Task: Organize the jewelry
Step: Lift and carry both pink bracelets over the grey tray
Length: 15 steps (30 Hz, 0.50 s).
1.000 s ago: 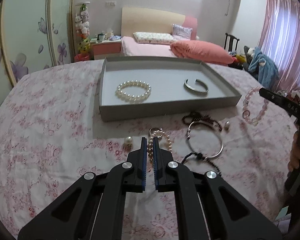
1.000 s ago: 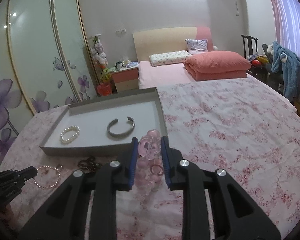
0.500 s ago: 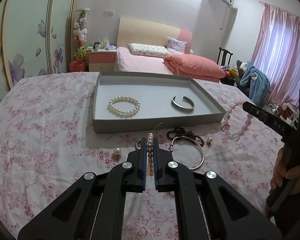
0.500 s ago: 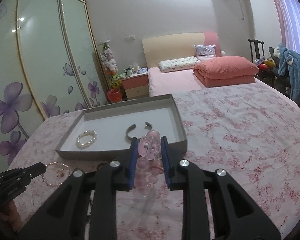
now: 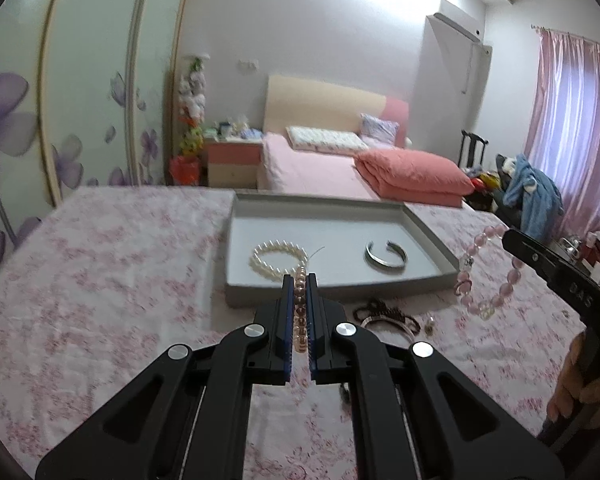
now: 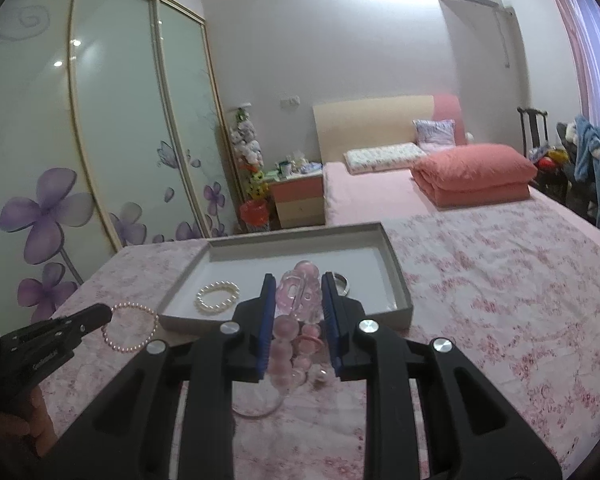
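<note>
Over a floral bedspread [image 5: 100, 280]: left gripper [image 5: 300, 280] clamped on a small pearl bracelet [image 5: 300, 304], right gripper [image 6: 299, 292] on a pink bead bracelet [image 6: 298, 300], both mid-carry; next, probably lowering into the grey tray [image 5: 340, 288].

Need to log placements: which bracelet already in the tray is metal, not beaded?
The silver cuff bangle, an open metal band at the grey tray's right; the white pearl bracelet is beaded.

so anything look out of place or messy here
Yes: a dark beaded piece and a silver bangle lie loose on the floral cloth in front of the grey tray, not inside it with the white pearl bracelet and silver cuff.
</note>
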Each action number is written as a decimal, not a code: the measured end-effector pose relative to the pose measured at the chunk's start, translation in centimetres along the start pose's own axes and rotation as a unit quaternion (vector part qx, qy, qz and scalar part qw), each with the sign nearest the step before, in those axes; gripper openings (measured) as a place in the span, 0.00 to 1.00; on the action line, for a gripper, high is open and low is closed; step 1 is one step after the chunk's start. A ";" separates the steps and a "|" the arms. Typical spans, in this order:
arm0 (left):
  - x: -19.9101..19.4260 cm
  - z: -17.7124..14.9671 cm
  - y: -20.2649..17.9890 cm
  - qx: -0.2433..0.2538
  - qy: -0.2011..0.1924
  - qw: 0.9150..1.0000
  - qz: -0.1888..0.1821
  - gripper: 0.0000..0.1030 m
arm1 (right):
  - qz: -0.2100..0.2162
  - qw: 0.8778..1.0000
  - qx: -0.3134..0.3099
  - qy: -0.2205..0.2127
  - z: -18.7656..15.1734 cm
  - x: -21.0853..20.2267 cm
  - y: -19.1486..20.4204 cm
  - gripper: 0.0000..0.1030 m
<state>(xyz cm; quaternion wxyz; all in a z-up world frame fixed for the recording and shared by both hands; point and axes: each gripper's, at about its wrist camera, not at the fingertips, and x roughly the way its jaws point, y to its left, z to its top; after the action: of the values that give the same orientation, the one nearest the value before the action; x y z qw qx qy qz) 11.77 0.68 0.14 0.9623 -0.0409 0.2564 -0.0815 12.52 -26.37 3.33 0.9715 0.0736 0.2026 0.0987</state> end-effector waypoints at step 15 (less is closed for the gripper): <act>-1.7 1.6 -1.9 0.025 -0.071 0.996 0.051 0.06 | -0.016 0.995 -0.064 -0.077 1.0 -2.0 3.9 0.23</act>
<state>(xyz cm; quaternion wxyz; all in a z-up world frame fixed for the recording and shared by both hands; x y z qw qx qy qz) 10.89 -0.85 2.60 0.9816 -0.0097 0.1874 -0.0352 10.47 -23.14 5.70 0.9884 0.0156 0.1212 0.0900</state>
